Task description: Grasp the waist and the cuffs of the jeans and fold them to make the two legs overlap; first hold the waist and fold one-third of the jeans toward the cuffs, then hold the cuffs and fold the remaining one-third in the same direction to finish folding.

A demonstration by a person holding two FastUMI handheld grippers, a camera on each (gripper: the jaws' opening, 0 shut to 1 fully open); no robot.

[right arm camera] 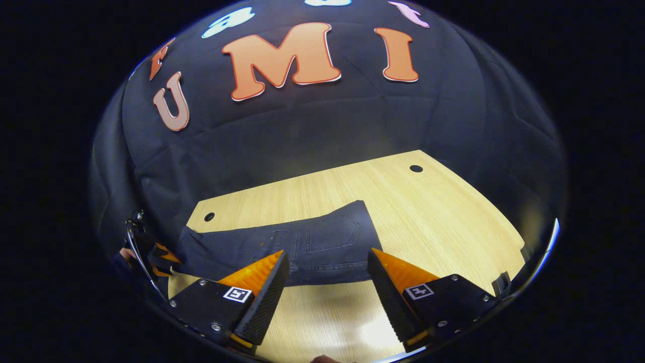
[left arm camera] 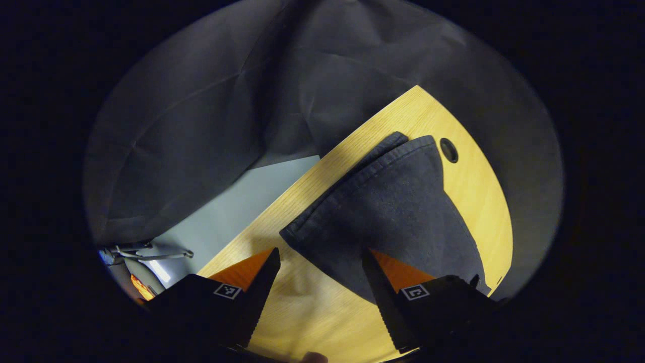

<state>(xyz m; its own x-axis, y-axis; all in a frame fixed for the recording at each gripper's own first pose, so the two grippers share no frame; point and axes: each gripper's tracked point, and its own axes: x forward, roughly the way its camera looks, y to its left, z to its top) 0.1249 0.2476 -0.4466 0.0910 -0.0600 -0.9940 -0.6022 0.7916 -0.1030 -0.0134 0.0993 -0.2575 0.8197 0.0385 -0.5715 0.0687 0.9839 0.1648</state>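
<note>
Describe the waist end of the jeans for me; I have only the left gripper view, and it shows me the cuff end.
Observer: In the right gripper view the jeans lie flat on the table, with a back pocket facing up.
Operator: Report the right gripper.
Observer: The right gripper is at the near edge of the waist end, jaws apart, gripping nothing.
Operator: Place my gripper as seen from there.
Observer: The left gripper sits at the opposite end of the jeans, by the cuffs.
</note>
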